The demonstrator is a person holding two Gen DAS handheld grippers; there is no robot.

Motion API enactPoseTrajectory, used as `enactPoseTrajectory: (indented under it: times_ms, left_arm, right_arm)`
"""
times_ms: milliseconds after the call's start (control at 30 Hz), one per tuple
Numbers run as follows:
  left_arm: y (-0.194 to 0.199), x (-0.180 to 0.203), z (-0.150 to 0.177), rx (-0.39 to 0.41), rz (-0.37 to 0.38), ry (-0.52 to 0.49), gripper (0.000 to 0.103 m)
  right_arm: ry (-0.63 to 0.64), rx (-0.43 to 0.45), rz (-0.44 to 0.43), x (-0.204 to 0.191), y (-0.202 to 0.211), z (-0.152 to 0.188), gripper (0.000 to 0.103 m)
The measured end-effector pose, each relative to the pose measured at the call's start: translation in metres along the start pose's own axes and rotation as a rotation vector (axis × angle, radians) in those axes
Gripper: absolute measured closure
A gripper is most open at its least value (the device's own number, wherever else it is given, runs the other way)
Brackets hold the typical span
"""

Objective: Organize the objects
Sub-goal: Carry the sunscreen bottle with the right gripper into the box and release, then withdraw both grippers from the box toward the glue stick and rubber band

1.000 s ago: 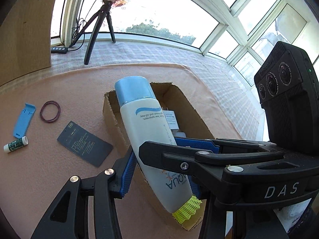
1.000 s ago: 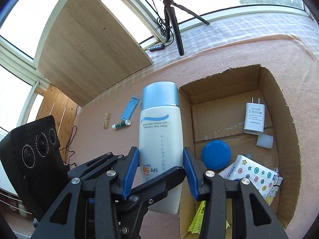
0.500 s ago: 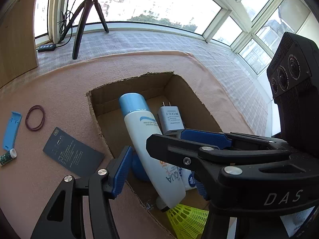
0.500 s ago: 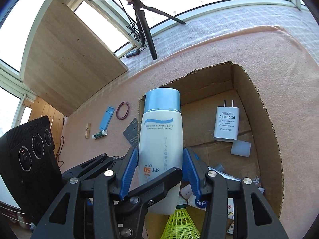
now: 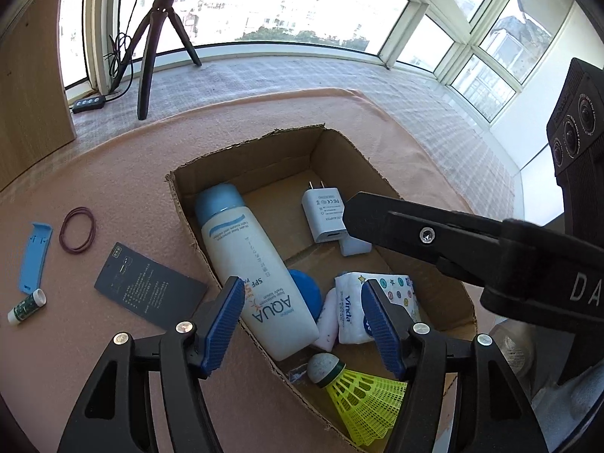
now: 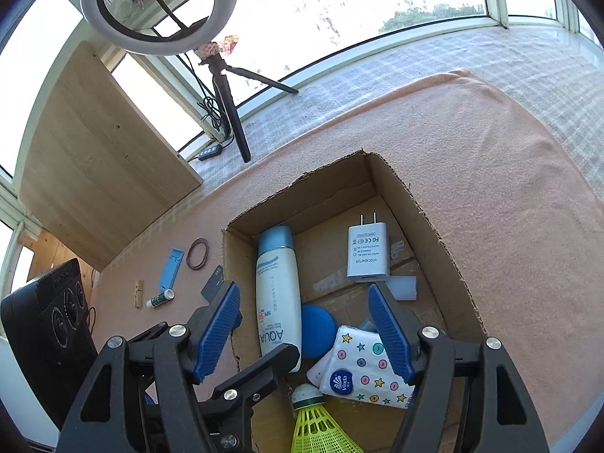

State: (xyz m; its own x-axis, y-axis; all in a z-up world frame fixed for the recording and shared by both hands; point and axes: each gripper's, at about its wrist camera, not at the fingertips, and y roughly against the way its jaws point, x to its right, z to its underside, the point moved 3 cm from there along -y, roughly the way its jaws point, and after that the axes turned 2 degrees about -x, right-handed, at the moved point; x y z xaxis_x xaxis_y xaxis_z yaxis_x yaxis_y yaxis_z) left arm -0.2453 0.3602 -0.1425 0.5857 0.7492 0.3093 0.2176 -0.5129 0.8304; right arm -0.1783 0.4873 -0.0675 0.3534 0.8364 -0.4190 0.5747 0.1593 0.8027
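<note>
A white sunscreen bottle [image 5: 249, 264] with a blue cap lies flat in the cardboard box [image 5: 377, 166], along its left wall. My left gripper [image 5: 301, 287] hovers open over the bottle's lower end, pads clear of it. My right gripper [image 6: 303, 290] hangs above the same bottle [image 6: 277, 290]; its jaws are opening and the pads touch nothing. The box [image 6: 415, 207] also holds a white charger [image 5: 324, 211], a tissue pack [image 5: 377, 302], a blue round lid [image 5: 305, 290] and a yellow shuttlecock [image 5: 355, 392].
On the pink cloth left of the box lie a black card [image 5: 149, 285], a rubber band [image 5: 78, 229], a blue plastic piece [image 5: 34, 251] and a small green tube [image 5: 26, 305]. A tripod [image 5: 154, 49] stands by the window. A wooden board [image 6: 94, 158] leans at the left.
Both grippers held the bottle over the box's left edge. It now lies inside the box, and both pairs of jaws have spread and let it go.
</note>
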Motion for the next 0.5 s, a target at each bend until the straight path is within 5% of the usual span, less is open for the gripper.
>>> enactPoseTrajectory:
  times_ms: [500]
  left_arm:
    - [0.045,-0.021,0.035,0.052,-0.005,0.052,0.035]
  right_arm:
    - [0.105,-0.044,0.045,-0.025,-0.005,0.014,0.036]
